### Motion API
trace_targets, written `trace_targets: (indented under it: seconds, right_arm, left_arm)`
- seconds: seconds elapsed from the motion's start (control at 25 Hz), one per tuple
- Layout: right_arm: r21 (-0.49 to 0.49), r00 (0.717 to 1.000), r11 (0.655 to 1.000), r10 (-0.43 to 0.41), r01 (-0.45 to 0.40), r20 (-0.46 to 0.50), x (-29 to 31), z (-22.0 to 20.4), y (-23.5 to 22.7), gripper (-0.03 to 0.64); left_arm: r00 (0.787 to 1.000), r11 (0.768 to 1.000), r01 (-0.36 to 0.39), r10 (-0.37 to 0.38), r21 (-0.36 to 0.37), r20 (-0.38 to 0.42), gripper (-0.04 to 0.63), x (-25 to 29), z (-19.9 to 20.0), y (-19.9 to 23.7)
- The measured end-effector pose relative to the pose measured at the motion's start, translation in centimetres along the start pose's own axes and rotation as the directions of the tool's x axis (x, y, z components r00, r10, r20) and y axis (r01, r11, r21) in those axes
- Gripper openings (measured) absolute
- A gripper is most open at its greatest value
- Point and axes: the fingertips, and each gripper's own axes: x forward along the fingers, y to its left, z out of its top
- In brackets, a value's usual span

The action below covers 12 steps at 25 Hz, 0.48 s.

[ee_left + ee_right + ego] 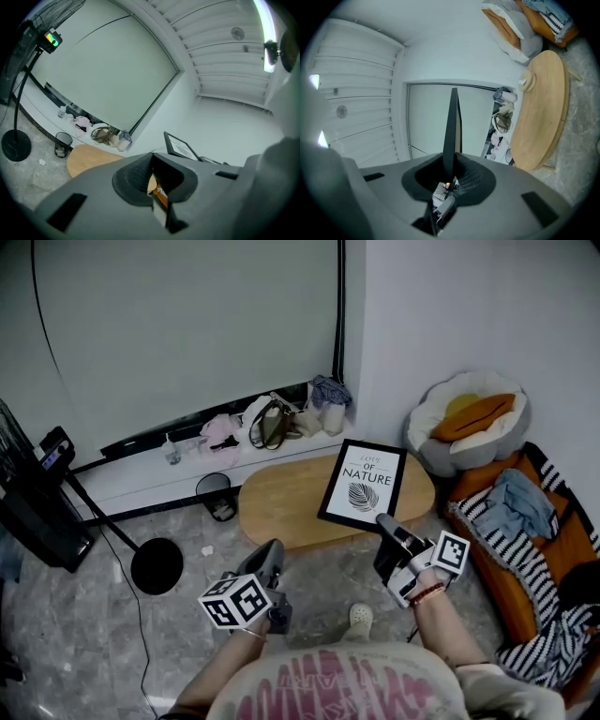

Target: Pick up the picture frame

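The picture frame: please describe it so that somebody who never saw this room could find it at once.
Find the pale oval wooden table on the floor. At its right end, the right gripper holds a black rectangular picture frame by its lower edge. Nothing else nearby shows the printed word NATURE above a leaf drawing on white.

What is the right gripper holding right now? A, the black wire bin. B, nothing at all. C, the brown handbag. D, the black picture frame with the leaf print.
D: the right gripper is clamped on the lower edge of the picture frame, which stands edge-on between its jaws in the right gripper view.
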Motion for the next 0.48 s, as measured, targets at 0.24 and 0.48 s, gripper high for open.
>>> trace_targets:
  seconds: [0.24,0.48]
  right_arm:
    - [-0.001,1.000,1.000,-0.018,0.018,-0.023,0.0,-0.4,0.8,0.071]
    - [-0.011,0.999,1.000,-0.025,0.025,-0.033,-0.2,-0.7,0.4,0.071]
  left_arm:
    - [1.000,1.000,0.012,-0.012,0.018,-0.019,0.003,0.1,0.6,-1.5]
    - [1.000,1.000,0.010,-0.010,0.008,-0.014,0.003,-0.1,0.6,-1.7]
